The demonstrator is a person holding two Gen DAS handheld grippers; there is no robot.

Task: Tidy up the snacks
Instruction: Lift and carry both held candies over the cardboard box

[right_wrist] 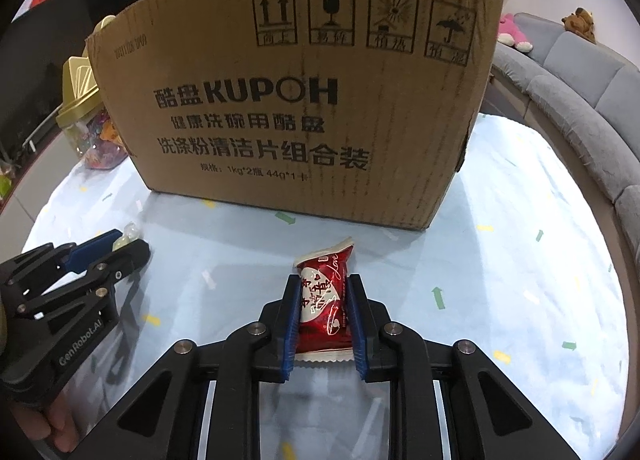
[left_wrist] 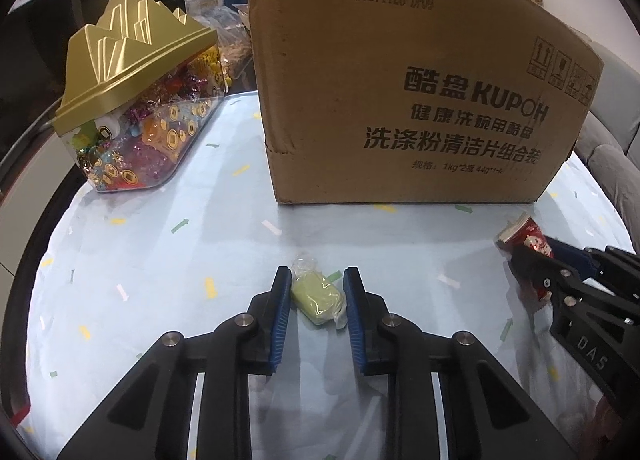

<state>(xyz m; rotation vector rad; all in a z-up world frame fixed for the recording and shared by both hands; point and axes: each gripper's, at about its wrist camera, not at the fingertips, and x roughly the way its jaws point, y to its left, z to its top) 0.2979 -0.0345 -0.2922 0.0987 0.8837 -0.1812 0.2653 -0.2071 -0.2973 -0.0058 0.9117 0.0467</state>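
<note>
Lying between left fingers: green snack.

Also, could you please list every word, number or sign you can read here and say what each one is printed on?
"20271128 DP09": cardboard box, top left.
"酷盘KUPOH": box front.
"健康洗碗用酷盘": box front.
"洗涤粉清洁片组合装": box front.
"1kg*2瓶 44g*1": box; remainder blurred.
Four handling symbols: box; captions blurred.
"Love": red snack packet; other script unreadable.
"GenRobot.AI": left gripper.
"DAS": right gripper.

Two claws, two wrapped snacks — green snack, red snack — one cardboard box, one candy jar.
</note>
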